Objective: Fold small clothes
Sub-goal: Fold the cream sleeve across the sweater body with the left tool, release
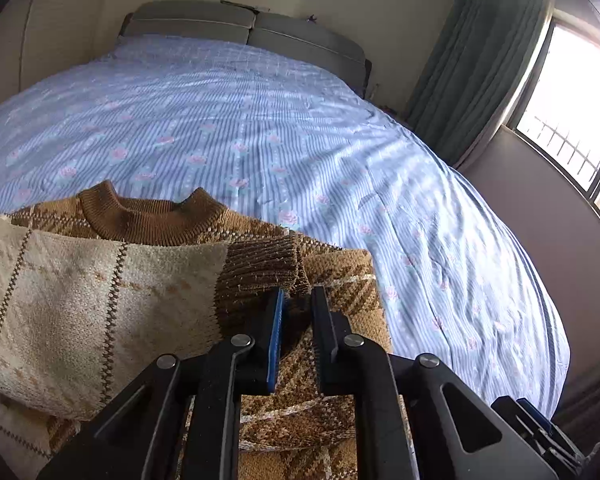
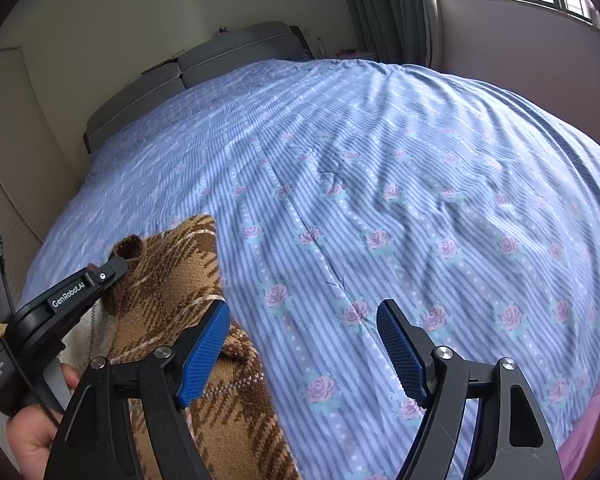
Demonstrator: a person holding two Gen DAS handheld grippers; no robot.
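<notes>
A: Any baskets or boxes holding anything?

B: None that I can see. The only thing carrying anything is the bed (image 1: 260,128), with its blue striped, rose-printed cover, and the sweater (image 1: 148,220) lies on its near edge.

A: Describe the sweater.

B: Brown knit with a plaid pattern and a ribbed collar that points toward the grey headboard (image 1: 236,28). A cream sleeve (image 1: 80,300) with thin brown zigzag lines is laid across the body, and its ribbed brown cuff (image 1: 260,268) sits near the middle.

A: And the left tongs (image 1: 296,312)?

B: Nearly together, pinched on the knit right at that cuff. From the right wrist camera, the left tongs (image 2: 112,266) show up side-on with their tips buried in a raised fold of brown fabric by the cuff (image 2: 130,246).

A: The right tongs (image 2: 302,340)?

B: Spread wide apart, holding nothing. The left blue pad (image 2: 204,354) lies over the sweater's right edge; I cannot tell whether it touches. The other pad (image 2: 400,356) is above bare bed cover.

A: Anything else around?

B: A green curtain (image 1: 476,60) beside a bright window (image 1: 572,112) on the right side of the bed.
</notes>
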